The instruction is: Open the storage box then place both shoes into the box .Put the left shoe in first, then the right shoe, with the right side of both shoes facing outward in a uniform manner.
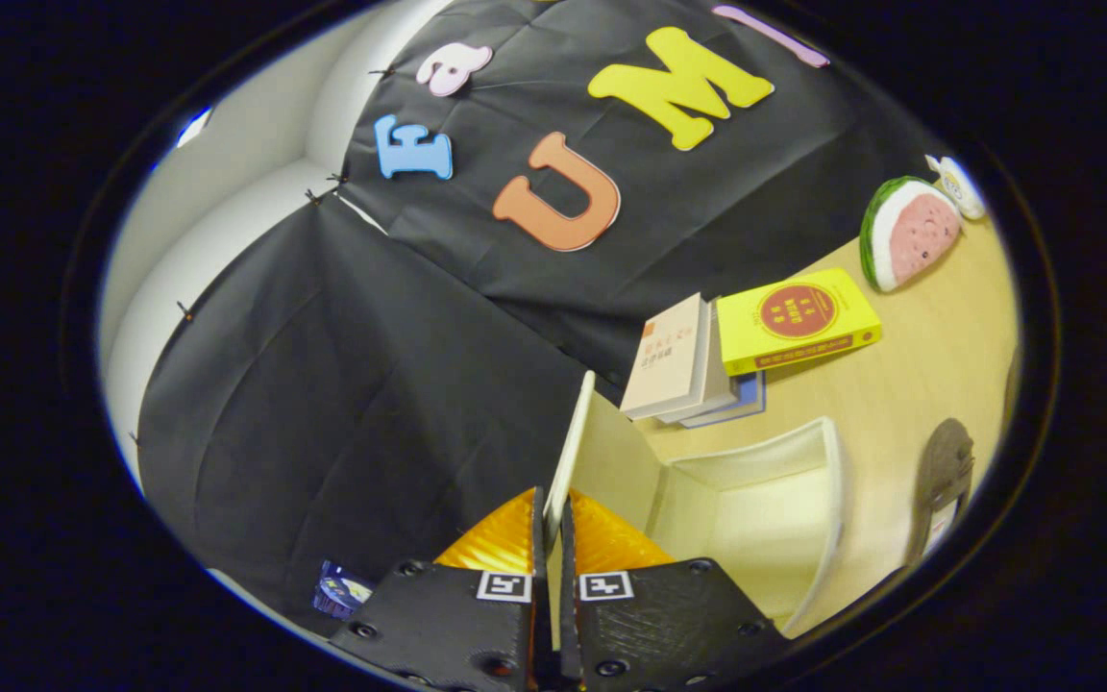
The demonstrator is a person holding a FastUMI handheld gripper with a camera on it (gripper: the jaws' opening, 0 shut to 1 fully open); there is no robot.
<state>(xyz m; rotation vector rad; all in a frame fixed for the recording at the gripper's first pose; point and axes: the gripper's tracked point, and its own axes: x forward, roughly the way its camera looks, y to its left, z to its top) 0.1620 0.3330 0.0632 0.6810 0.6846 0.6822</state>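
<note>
The shoe (943,481) is partly cut off; book (674,356) titles are illegible.

No print reads here: the yellow book (797,319) and the cream book (674,358) carry characters too small to make out.

The gripper (551,524) has two textured blocks studded with dark screws, each block bearing a small square black-and-white marker at its twelve o'clock end.

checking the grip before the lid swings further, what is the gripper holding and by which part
The gripper is shut on the storage box lid, pinching its thin free edge between both fingers.
</note>
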